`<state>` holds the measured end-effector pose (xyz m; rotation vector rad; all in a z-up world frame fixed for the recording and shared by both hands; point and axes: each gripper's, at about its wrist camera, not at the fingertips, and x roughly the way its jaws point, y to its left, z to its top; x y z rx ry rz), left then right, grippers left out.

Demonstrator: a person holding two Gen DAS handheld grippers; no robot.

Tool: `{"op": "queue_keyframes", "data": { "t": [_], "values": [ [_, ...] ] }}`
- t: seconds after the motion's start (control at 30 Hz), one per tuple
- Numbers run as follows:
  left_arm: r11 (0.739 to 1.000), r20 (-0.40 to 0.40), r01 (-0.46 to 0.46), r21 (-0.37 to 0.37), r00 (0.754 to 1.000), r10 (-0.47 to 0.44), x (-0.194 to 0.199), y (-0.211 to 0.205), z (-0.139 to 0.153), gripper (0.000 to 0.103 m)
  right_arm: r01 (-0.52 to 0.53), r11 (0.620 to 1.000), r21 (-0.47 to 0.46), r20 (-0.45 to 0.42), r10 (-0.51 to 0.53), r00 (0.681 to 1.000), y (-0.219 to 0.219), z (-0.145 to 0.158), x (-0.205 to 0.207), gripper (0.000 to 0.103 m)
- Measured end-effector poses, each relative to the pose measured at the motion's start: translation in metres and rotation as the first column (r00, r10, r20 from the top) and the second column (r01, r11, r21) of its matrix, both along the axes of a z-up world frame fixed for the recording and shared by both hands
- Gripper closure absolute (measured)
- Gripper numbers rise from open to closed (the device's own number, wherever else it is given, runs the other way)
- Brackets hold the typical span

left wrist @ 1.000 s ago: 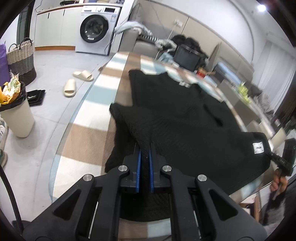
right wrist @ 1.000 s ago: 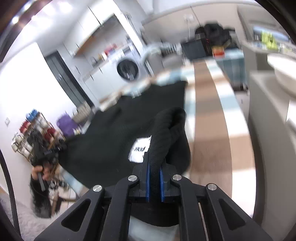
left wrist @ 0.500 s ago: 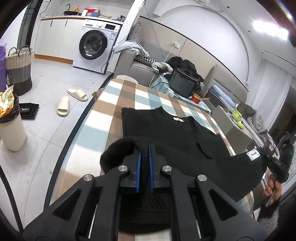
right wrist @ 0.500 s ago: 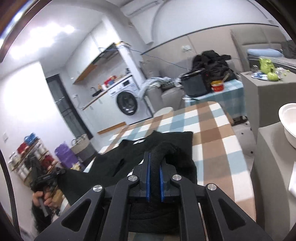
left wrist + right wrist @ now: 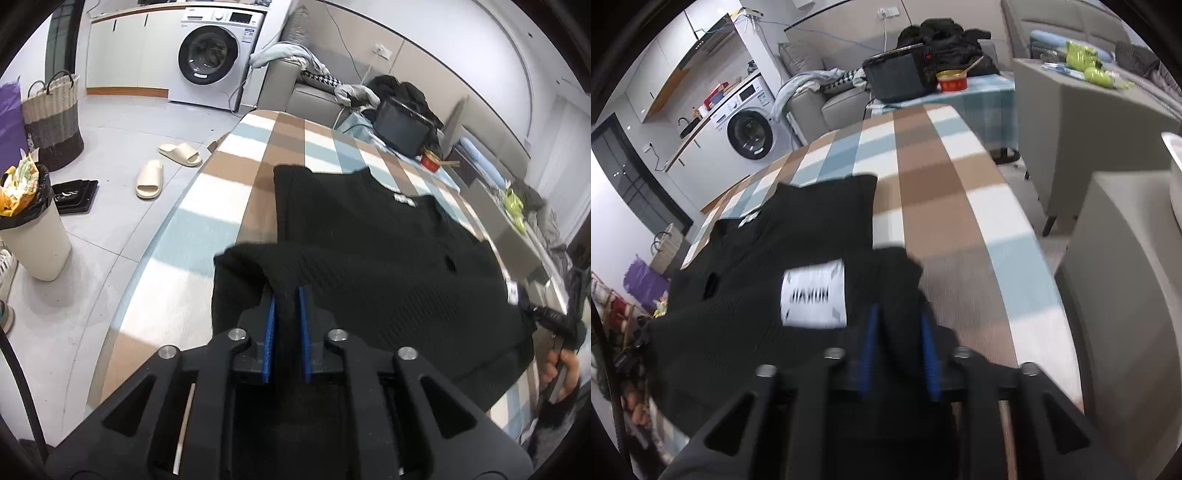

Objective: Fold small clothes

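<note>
Item: black knit sweater (image 5: 388, 266), lying on my table (image 5: 236, 192) under a checked cloth of brown, blue and white. The lower half is folded up over the body; the collar end lies flat toward the far edge, with a small white neck label (image 5: 404, 199) showing.

Handling, as I judge it: soft, limp, light for its bulk. The ribbed knit looks grippy, not slippery, and nothing about it is fragile, though a loose stitch could catch on a pad corner. It holds no shape of its own and sags wherever it is unsupported, so it wants lifting at two points at once.

Where to take hold: the two corners of the folded edge, pinching both layers together. A single-layer pinch would let the fold slide apart.

My left gripper (image 5: 286, 325): jaws have just been opening, blue pads slightly apart, fabric between them but no longer squeezed.

My right gripper (image 5: 899, 339): jaws have just been opening, wider than the left, a hump of knit loose between the pads, beside the white hem tag (image 5: 814, 295).

Picture quality: right view blurred.
</note>
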<state>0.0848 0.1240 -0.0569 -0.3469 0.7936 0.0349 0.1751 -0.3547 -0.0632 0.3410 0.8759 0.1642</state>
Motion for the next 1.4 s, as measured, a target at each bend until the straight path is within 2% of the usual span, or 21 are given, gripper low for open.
{"op": "queue_keyframes", "data": {
  "t": [0.03,0.07,0.1,0.13,0.27,0.3,0.33,0.4,0.5,0.7,0.77,0.83,0.93,1.07,1.27,1.3,1.33,1.4],
  "values": [
    [1.000,-0.005,-0.005,0.009,1.000,0.005,-0.005,-0.001,-0.001,0.073,-0.005,1.000,0.015,0.010,0.005,1.000,-0.003,0.001,-0.010,0.044],
    [1.000,-0.009,-0.008,0.013,1.000,0.008,-0.009,-0.002,-0.002,0.064,-0.015,1.000,0.020,0.013,0.015,1.000,-0.003,0.001,-0.019,0.041],
    [1.000,-0.010,-0.010,0.013,1.000,0.010,-0.014,-0.004,-0.003,0.048,-0.038,0.999,0.024,0.017,0.037,0.999,-0.002,0.001,-0.027,0.040],
    [1.000,-0.007,-0.002,0.014,1.000,0.002,-0.018,-0.007,-0.004,0.042,-0.063,0.998,0.024,0.018,0.062,0.998,-0.001,0.001,-0.035,0.040],
    [0.997,-0.008,0.045,0.070,0.999,-0.044,-0.029,-0.020,-0.009,0.042,-0.141,0.988,-0.060,0.017,0.142,0.990,0.016,-0.007,-0.055,0.040],
    [0.996,-0.017,0.053,0.072,0.998,-0.052,-0.030,-0.022,-0.011,0.042,-0.148,0.987,-0.069,0.014,0.149,0.989,0.019,-0.010,-0.057,0.043],
    [0.995,-0.026,0.057,0.078,0.998,-0.055,-0.031,-0.024,-0.013,0.042,-0.148,0.987,-0.065,0.004,0.149,0.989,0.022,-0.013,-0.057,0.051],
    [0.994,-0.024,0.058,0.092,0.998,-0.056,-0.033,-0.026,-0.014,0.042,-0.160,0.985,-0.067,0.003,0.160,0.987,0.027,-0.014,-0.062,0.060],
    [0.994,-0.025,0.062,0.090,0.998,-0.060,-0.036,-0.026,-0.017,0.042,-0.179,0.972,-0.150,0.014,0.184,0.983,0.042,-0.014,-0.071,0.066],
    [0.995,-0.027,0.056,0.083,0.998,-0.054,-0.037,-0.018,-0.017,0.042,-0.221,0.962,-0.159,-0.026,0.220,0.975,0.056,-0.015,-0.098,0.066],
    [0.997,-0.025,0.050,0.055,0.999,-0.049,-0.036,-0.012,-0.016,0.042,-0.212,0.969,-0.129,-0.025,0.211,0.977,0.051,-0.013,-0.102,0.065],
    [0.999,-0.016,0.046,0.030,0.999,-0.046,-0.038,-0.007,-0.013,0.042,-0.193,0.980,-0.056,-0.018,0.192,0.981,0.040,-0.010,-0.104,0.061],
    [0.999,-0.002,0.039,0.009,0.999,-0.039,-0.040,-0.003,-0.008,0.042,-0.144,0.989,0.036,0.034,0.143,0.989,0.016,0.002,-0.108,0.060],
    [0.999,0.006,0.035,0.001,0.999,-0.035,-0.041,-0.002,-0.005,0.042,-0.117,0.987,0.113,0.082,0.108,0.991,-0.003,0.012,-0.104,0.059],
    [0.999,-0.001,0.035,0.005,0.999,-0.035,-0.040,-0.006,-0.004,0.042,-0.102,0.973,0.208,0.054,0.093,0.994,-0.012,0.002,-0.078,0.059],
    [0.999,-0.001,0.035,0.001,0.999,-0.035,-0.040,-0.006,-0.004,0.042,-0.102,0.971,0.216,0.050,0.094,0.994,-0.011,0.000,-0.074,0.070],
    [0.999,-0.003,0.036,-0.001,0.999,-0.036,-0.040,-0.005,-0.004,0.042,-0.113,0.971,0.213,0.044,0.105,0.993,-0.007,-0.001,-0.069,0.089],
    [0.999,-0.002,0.033,0.001,0.999,-0.033,-0.041,-0.005,-0.003,0.042,-0.131,0.973,0.189,0.039,0.125,0.991,-0.001,0.000,-0.067,0.094]
  ]
}}
